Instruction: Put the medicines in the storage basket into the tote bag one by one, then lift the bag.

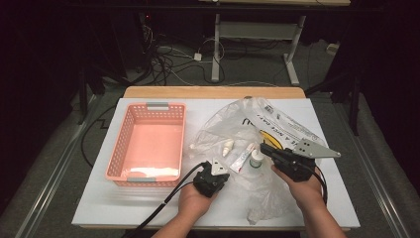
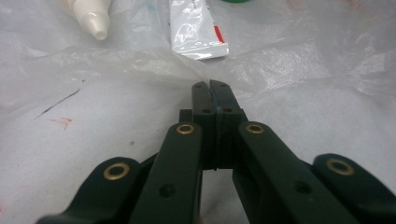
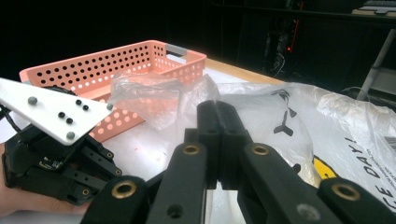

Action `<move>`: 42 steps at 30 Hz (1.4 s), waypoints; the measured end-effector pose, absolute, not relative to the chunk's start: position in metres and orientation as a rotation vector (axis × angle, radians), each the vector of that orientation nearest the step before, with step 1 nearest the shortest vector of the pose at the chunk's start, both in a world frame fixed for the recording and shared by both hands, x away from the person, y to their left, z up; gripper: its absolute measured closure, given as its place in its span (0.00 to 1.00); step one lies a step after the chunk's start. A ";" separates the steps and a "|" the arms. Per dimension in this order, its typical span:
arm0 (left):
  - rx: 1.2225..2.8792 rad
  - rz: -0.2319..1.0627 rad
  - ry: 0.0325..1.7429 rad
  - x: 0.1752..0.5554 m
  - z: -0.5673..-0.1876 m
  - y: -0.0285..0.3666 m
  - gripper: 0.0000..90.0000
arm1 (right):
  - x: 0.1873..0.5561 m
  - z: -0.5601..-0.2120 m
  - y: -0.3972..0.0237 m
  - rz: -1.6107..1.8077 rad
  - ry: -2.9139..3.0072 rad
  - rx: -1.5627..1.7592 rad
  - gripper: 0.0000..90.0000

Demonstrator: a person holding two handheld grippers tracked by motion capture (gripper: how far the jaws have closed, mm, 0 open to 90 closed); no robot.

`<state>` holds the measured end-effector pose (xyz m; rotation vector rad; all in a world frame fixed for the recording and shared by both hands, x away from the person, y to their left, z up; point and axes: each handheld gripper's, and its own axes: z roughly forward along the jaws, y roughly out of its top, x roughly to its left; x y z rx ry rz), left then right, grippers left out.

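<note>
A crumpled clear plastic bag (image 1: 233,124) with black and yellow print lies on the white table. Under its film are a small white dropper bottle (image 1: 228,147), a white tube (image 1: 241,159) and a green-capped bottle (image 1: 256,158). My left gripper (image 1: 220,168) is at the bag's near edge. In the left gripper view its jaws (image 2: 211,85) are shut, and a raised fold of the bag (image 2: 303,70) runs into their tips; the dropper bottle (image 2: 88,14) and tube (image 2: 196,32) lie just beyond. My right gripper (image 1: 264,147) is shut over the bag's printed part (image 3: 280,107); whether it pinches film I cannot tell.
An empty pink perforated basket (image 1: 116,148) stands at the table's left, its wall (image 3: 93,70) beyond the bag in the right gripper view. Black cables trail off the near edge. Past the table's far edge are a wooden strip, floor cables and white desk legs.
</note>
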<state>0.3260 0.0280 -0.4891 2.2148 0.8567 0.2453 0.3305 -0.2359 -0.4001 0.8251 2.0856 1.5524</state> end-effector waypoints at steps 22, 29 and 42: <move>1.933 0.350 0.784 0.308 -0.473 0.056 0.98 | 0.331 -0.403 -0.236 1.554 2.050 0.846 1.00; 1.874 0.398 0.761 0.302 -0.460 0.060 0.98 | 0.329 -0.401 -0.237 1.570 2.020 0.851 1.00; 1.747 0.508 0.716 0.315 -0.411 0.066 0.98 | 0.335 -0.390 -0.229 1.581 1.943 0.851 1.00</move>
